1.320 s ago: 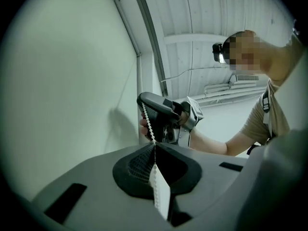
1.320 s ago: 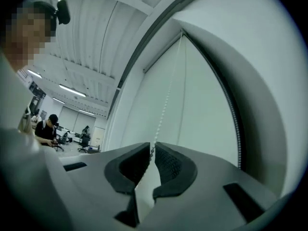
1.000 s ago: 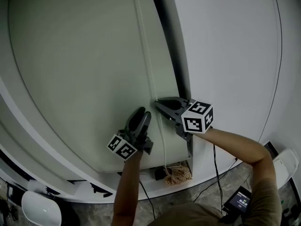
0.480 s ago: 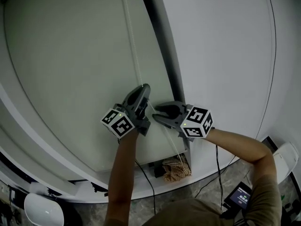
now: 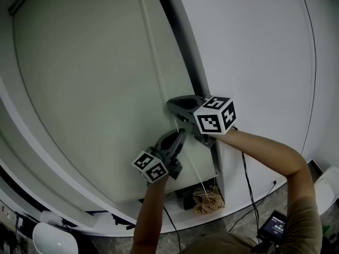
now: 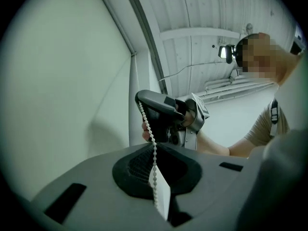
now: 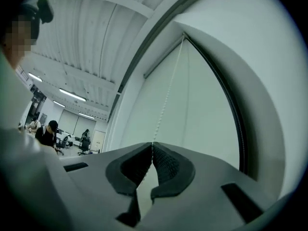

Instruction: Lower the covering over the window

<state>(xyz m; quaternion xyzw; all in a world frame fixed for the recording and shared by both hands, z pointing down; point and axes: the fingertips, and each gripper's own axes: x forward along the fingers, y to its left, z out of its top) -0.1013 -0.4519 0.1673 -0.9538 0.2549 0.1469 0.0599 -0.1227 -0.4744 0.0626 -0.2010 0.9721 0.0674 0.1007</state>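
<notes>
A pale roller blind covers the window. Its white bead chain hangs down along the blind's right side. My right gripper is the upper one, and its jaws are shut on the chain. In the right gripper view the bead chain runs straight up from the right gripper toward the top of the blind. My left gripper sits just below and is also shut on the chain. In the left gripper view the bead chain stretches from the right gripper down into the left gripper.
A dark window frame borders the blind, with a white wall to its right. On the floor below lie a woven bundle, cables and a small screen device. People sit far off in a room.
The left gripper rose to the chain, shut on it above the right gripper, then came down below it. The right gripper dipped, then moved up the chain.
</notes>
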